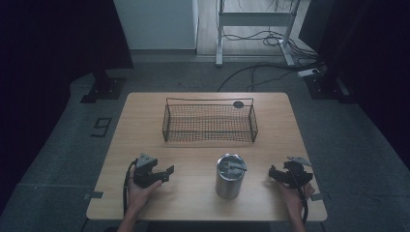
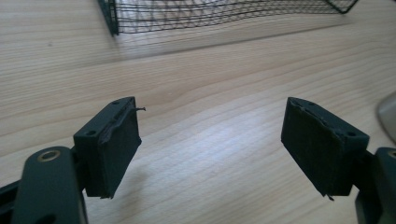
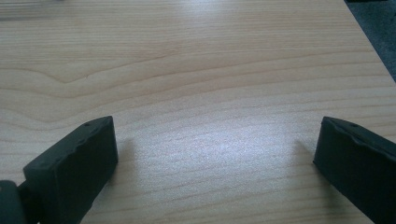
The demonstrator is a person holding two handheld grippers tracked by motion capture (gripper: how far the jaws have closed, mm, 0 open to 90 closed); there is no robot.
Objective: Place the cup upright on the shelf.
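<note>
Count: two tools, one tumbler, one wire basket, one worktop (image 1: 145, 104).

My left tool (image 1: 167, 172) sits near the worktop's front-left corner, jaws pointing right toward the tumbler. In the left gripper view the jaws stand apart over bare wood, nothing between them: released.

Steel tumbler (image 1: 229, 177) stands upright near the front edge, about midway along it, between the two tools and apart from both. Long axis vertical, lidded top facing up.

Wire basket (image 1: 209, 122) lies behind the tumbler, toward the back edge, long axis running left-right, parallel to that edge.

My right tool (image 1: 273, 172) sits near the front-right corner, jaws pointing left toward the tumbler. In the right gripper view the jaws are wide apart over bare wood: released, holding nothing.
</note>
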